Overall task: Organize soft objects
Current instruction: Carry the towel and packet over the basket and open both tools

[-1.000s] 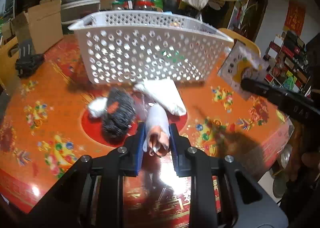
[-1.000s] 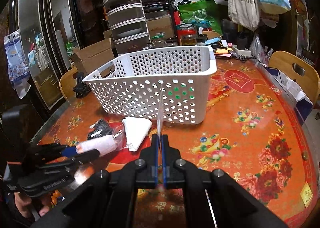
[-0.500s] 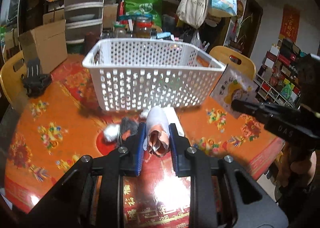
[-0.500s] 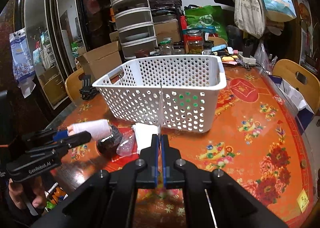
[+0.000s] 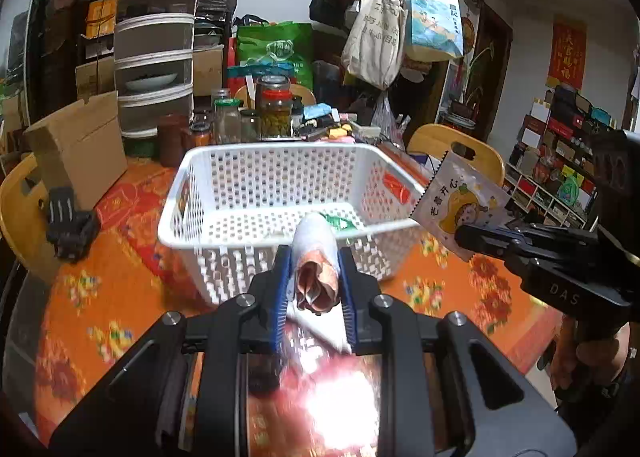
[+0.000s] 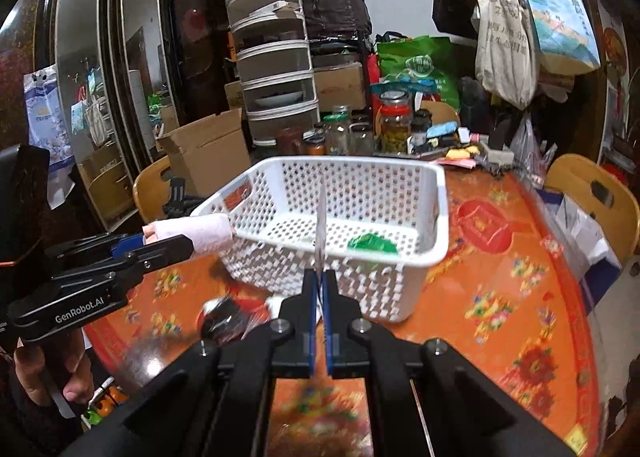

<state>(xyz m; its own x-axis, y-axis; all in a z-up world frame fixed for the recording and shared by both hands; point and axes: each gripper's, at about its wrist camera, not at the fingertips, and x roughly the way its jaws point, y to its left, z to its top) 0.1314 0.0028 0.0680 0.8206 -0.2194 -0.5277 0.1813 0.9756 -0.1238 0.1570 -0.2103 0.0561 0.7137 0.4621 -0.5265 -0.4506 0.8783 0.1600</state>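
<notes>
My left gripper [image 5: 314, 257] is shut on a rolled white and pink cloth [image 5: 314, 253] and holds it above the near rim of the white perforated basket [image 5: 224, 245]. The roll also shows in the right wrist view [image 6: 196, 233], at the basket's left rim [image 6: 360, 253]. My right gripper [image 6: 319, 281] is shut on a flat cartoon-printed packet [image 5: 460, 197], seen edge-on in its own view [image 6: 320, 225], raised near the basket's right side. A green item [image 6: 372, 243] lies inside the basket.
On the orange patterned table [image 6: 500, 297] a dark bundle in clear plastic [image 6: 224, 321] lies before the basket. Jars [image 5: 276, 105], a cardboard box [image 5: 76, 149], a black object [image 5: 68, 221] and wooden chairs [image 5: 456, 149] surround it.
Both grippers have risen from table level with their loads. The left one has carried the rolled cloth forward up to the basket rim. The dark bundle and white cloth stayed on the table.
</notes>
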